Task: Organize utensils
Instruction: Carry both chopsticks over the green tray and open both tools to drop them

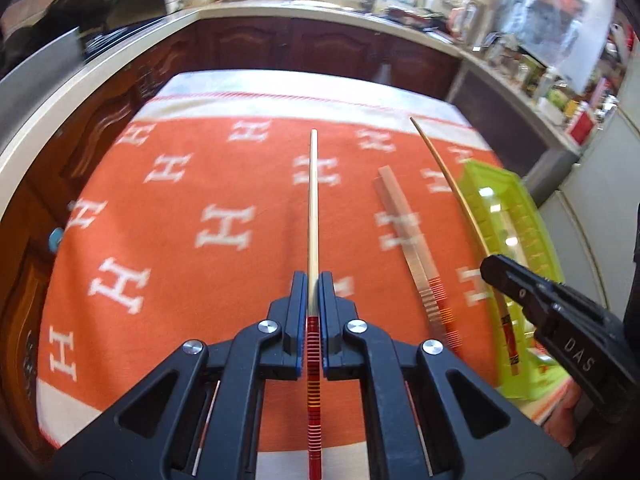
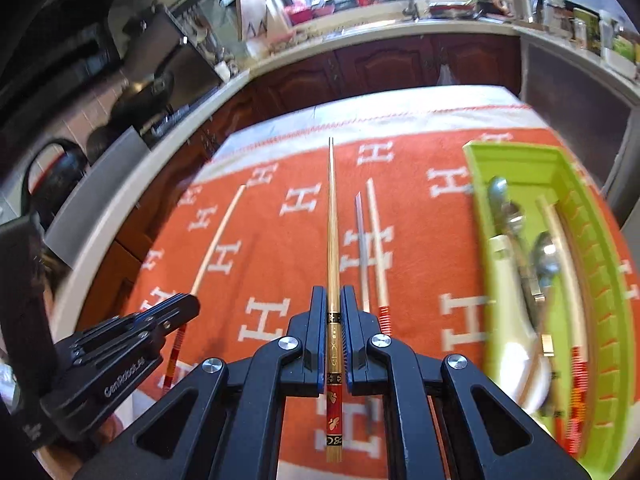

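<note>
My left gripper [image 1: 314,280] is shut on a pale chopstick with a red striped end [image 1: 313,200], held above the orange cloth and pointing away. In the right wrist view the same left gripper [image 2: 180,308] and its chopstick [image 2: 218,240] show at lower left. My right gripper [image 2: 333,296] is shut on a golden chopstick with a red patterned end [image 2: 333,220]. It appears at the right of the left wrist view as the right gripper [image 1: 504,270] with the golden chopstick [image 1: 448,176]. Two more chopsticks [image 2: 378,248] lie side by side on the cloth. The green tray [image 2: 520,156] holds spoons [image 2: 508,208] and a striped chopstick [image 2: 560,240].
An orange cloth with white H letters [image 1: 180,240] covers the table. Dark wooden cabinets [image 1: 320,44] and a pale, cluttered countertop [image 2: 360,36] curve around behind it. A white-handled utensil [image 2: 508,300] lies in the tray. The tray sits near the table's right edge.
</note>
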Available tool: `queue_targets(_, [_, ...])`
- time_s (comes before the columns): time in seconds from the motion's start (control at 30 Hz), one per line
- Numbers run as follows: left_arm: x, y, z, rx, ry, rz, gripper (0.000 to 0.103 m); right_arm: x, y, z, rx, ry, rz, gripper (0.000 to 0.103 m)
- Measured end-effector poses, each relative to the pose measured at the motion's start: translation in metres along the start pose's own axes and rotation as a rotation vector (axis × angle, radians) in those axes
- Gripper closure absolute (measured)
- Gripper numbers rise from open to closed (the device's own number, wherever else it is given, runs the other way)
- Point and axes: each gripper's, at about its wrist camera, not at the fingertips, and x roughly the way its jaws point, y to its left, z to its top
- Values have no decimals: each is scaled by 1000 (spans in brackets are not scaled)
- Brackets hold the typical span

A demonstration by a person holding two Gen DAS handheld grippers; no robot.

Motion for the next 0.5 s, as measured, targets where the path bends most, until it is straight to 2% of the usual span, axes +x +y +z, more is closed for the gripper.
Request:
queue_targets(0.2, [-8, -67, 28, 84, 13, -127, 100, -49, -58, 2, 79, -32, -70, 97])
queue_targets(0.3, [-5, -107, 37, 137, 40, -172, 100, -65, -93, -4, 117, -18, -123, 97])
queue_targets(0.5, [8, -172, 40, 200, 115, -238, 100, -60, -145, -19, 183, 56, -202, 97])
